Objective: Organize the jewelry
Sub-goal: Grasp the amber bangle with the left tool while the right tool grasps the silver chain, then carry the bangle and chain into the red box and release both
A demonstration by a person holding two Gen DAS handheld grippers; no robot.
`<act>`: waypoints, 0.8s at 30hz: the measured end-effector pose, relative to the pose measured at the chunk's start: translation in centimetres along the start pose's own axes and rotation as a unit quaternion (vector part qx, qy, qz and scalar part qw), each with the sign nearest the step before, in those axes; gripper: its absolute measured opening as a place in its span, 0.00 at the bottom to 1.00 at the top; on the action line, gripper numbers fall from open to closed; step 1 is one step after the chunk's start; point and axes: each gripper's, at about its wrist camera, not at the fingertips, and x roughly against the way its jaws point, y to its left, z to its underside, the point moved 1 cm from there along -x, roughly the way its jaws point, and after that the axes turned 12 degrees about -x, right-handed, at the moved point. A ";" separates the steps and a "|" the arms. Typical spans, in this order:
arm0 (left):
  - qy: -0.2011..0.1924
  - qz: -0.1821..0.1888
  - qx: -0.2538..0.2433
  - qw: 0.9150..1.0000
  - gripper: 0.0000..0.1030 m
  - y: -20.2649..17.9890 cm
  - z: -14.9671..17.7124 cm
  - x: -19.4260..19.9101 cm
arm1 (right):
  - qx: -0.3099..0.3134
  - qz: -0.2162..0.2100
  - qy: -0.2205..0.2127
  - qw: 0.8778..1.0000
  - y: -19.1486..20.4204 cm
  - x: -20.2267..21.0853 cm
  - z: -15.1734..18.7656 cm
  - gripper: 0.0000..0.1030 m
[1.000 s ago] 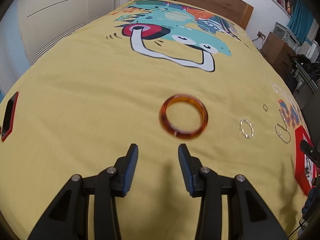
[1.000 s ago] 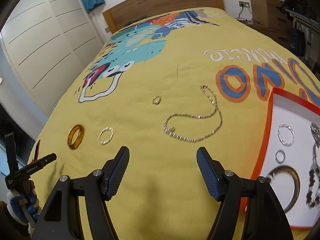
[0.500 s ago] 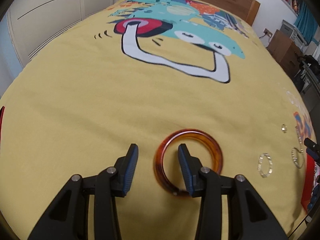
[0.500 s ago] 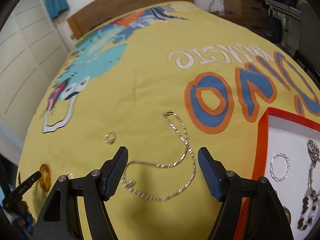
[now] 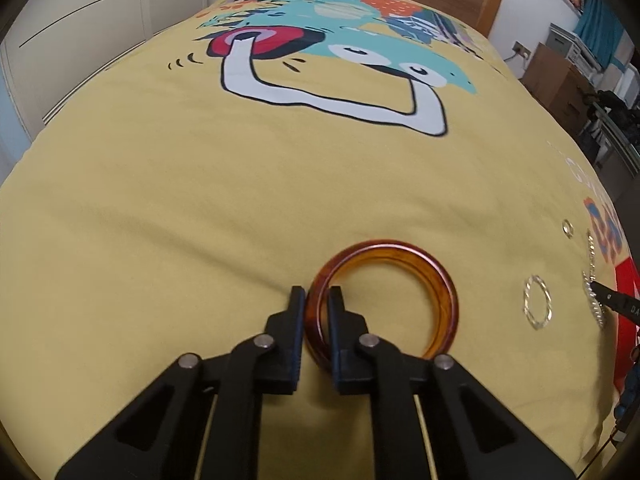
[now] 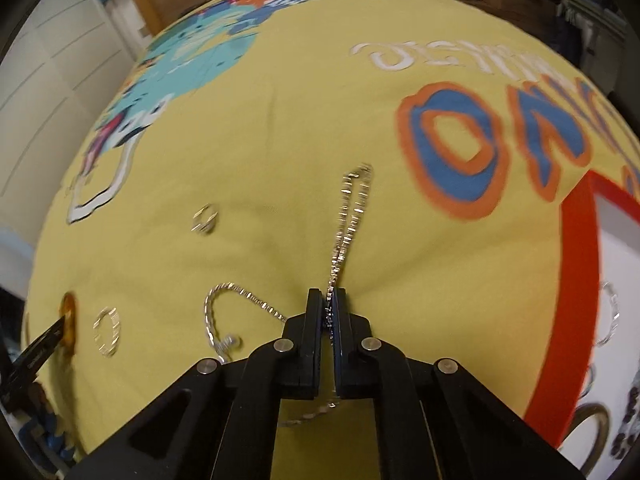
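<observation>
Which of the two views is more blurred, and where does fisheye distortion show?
Right wrist view: motion blur smears the silver chain and the bedspread lettering. Left wrist view: sharper, the amber bangle crisp. Both views: the bedspread bulges.

I'm getting soft, even daylight across the yellow bedspread (image 5: 200, 200); no glare, only a faint shadow under the fingers (image 5: 298, 320); my left feed is crisp; the right one is smeared, the silver chain (image 6: 348, 220) streaked; both bow hard and darken at the corners.
</observation>
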 end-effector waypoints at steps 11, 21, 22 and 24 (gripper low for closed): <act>-0.006 -0.006 -0.007 1.000 0.09 -1.1 3.3 4.3 | 0.045 -0.077 -0.021 0.996 1.5 5.3 5.2 0.04; -0.030 0.002 -0.011 0.999 0.09 -1.9 6.6 11.0 | 0.066 -0.131 -0.051 0.988 1.7 14.0 9.1 0.04; -0.032 0.004 -0.012 0.999 0.09 -2.1 6.8 11.5 | 0.069 -0.133 -0.054 0.987 1.7 14.7 9.5 0.04; -0.038 0.008 -0.016 0.999 0.09 -2.6 7.3 12.9 | 0.072 -0.138 -0.057 0.986 1.5 16.2 10.5 0.04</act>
